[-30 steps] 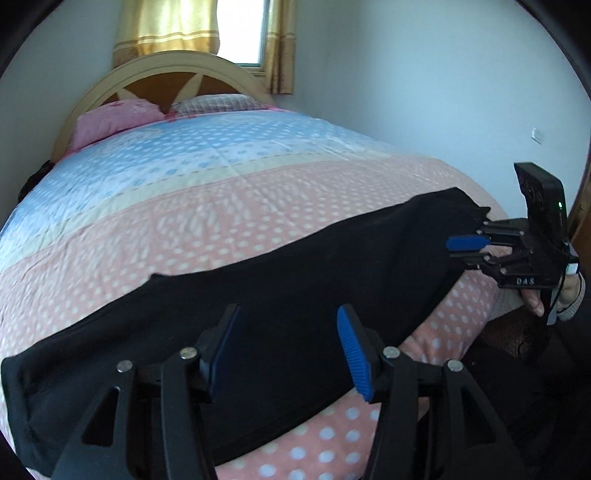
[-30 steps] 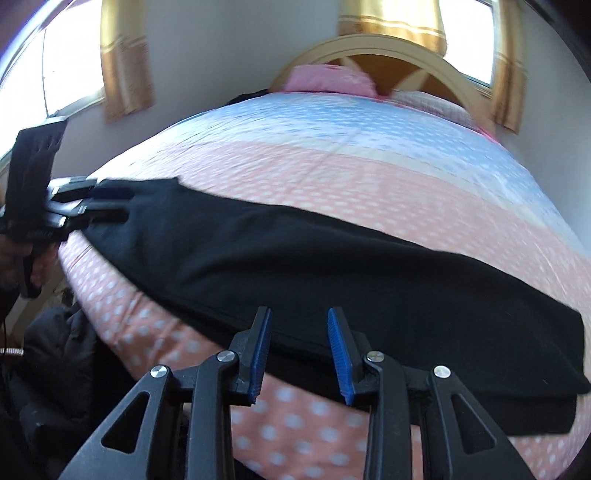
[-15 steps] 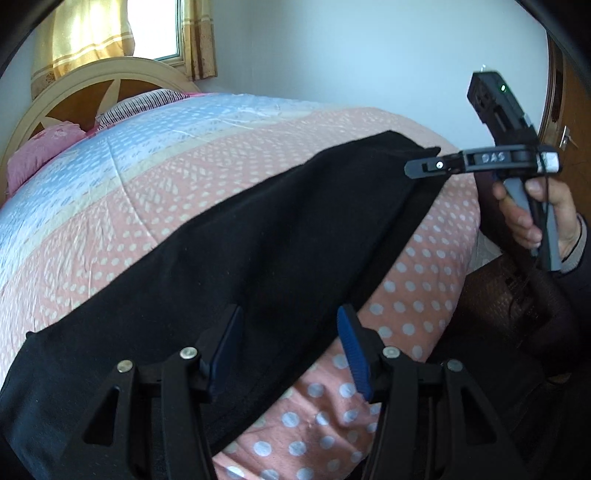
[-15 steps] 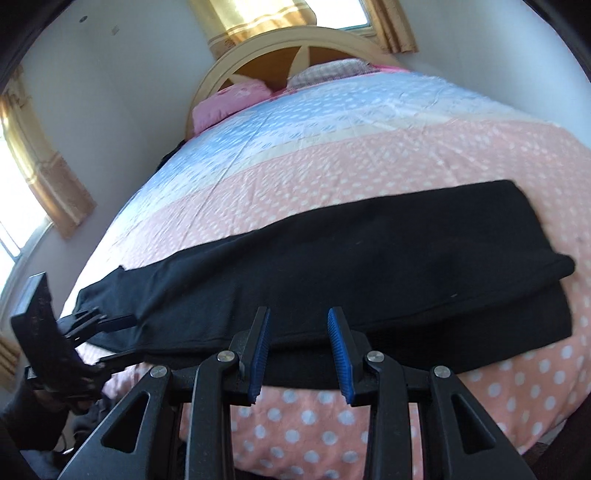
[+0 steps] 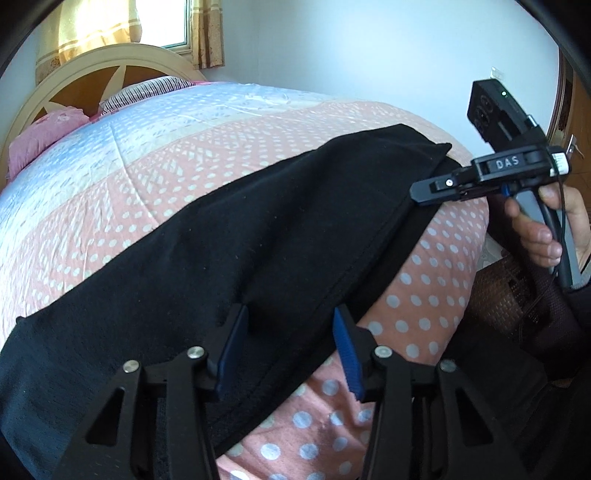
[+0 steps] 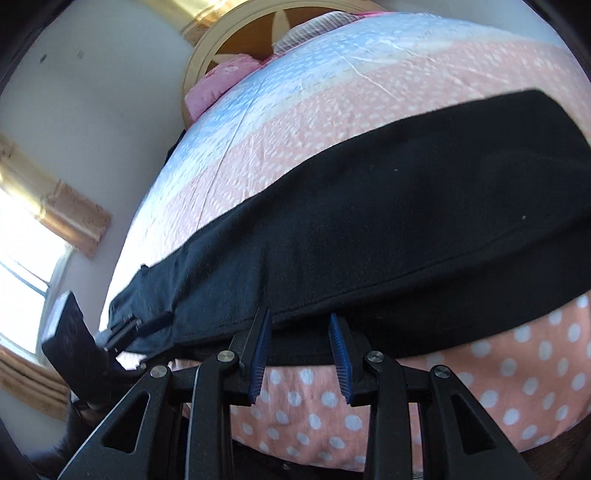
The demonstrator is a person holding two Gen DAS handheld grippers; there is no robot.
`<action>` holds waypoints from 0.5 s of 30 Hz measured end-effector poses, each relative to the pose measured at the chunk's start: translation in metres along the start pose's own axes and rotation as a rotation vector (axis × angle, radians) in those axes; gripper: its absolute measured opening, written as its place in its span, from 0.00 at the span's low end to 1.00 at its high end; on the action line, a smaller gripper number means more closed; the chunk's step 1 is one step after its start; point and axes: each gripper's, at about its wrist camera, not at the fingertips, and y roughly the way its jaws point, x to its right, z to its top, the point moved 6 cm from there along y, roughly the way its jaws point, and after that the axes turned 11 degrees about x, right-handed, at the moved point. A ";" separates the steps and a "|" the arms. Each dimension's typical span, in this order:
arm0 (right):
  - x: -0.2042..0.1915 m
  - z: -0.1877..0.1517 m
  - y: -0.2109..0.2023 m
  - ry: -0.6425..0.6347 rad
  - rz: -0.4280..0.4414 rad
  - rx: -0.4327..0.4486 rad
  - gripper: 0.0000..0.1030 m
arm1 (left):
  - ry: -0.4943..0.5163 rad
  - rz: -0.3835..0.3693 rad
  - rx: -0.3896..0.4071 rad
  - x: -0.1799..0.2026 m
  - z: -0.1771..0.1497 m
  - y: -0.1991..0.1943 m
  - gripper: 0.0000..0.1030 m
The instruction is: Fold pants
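Pink-and-blue quilt (image 5: 110, 177) with white dots, spread over a bed; the blue band lies toward the headboard, the pink band toward the foot. It fills most of both wrist views.

Headboard (image 5: 74, 74): arched, cream frame with brown panels, standing against the far wall. Yellow curtains (image 5: 96, 26) hang at a bright window above it.

Pants (image 5: 258, 240): black cloth, laid flat as a long band across the pink part of the quilt near the foot edge. They lie doubled, one layer over the other, with the lower layer's edge showing along the near side. In the right wrist view the same band (image 6: 406, 221) runs from lower left to upper right.

Pillows: one pink (image 5: 40, 133), one striped (image 5: 147, 88), side by side at the headboard.

Left gripper (image 5: 291, 347): black frame, blue pads, pointing down at the near edge of the pants at one end of the band. Its jaws are closing, with the cloth's edge lying between the pads; the pads are not yet pressed on it.

Right gripper (image 6: 301, 347): same build, jaws partly spread, sitting at the near hem of the pants over the dotted quilt. Whether the tips touch the cloth cannot be told. In the left wrist view it appears side-on at the far end of the band (image 5: 421, 192), held by a hand (image 5: 546, 225).
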 end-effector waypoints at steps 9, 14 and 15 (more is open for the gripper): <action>-0.020 0.002 -0.019 -0.067 0.020 0.063 0.03 | -0.058 -0.025 0.033 -0.006 0.002 -0.007 0.12; -0.014 -0.008 -0.022 -0.082 -0.006 0.038 0.03 | -0.096 -0.035 0.038 -0.008 -0.001 -0.011 0.11; -0.011 -0.011 -0.020 -0.077 -0.010 0.028 0.03 | -0.097 -0.035 0.037 -0.008 -0.002 -0.012 0.11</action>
